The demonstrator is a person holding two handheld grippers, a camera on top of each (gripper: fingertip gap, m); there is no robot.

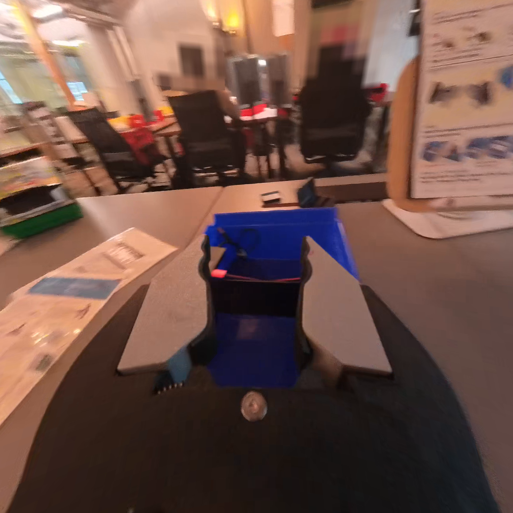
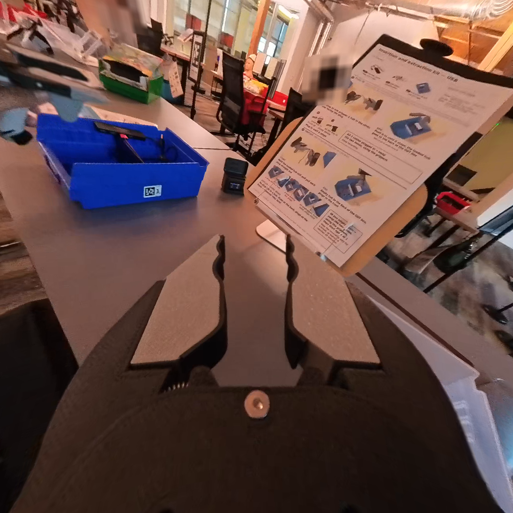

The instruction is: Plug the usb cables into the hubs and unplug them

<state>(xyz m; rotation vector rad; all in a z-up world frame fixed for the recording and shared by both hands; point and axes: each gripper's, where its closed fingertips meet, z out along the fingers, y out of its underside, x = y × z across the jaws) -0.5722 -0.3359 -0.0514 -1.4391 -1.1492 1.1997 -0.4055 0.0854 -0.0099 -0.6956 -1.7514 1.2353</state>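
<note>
Both grippers' fingers wide, empty: left gripper (image 1: 254, 255) over blue bin (image 2: 133, 177); right gripper (image 2: 254, 244) above table (image 2: 138, 236); instruction sheet (image 2: 361, 155) beside.

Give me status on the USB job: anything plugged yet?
Nothing looks plugged yet. The black hub and cable lie in the blue bin. The left gripper is open, above the bin, holding nothing. The right gripper is open and empty above the table, away from the bin. All plugging and unplugging appears left.
</note>
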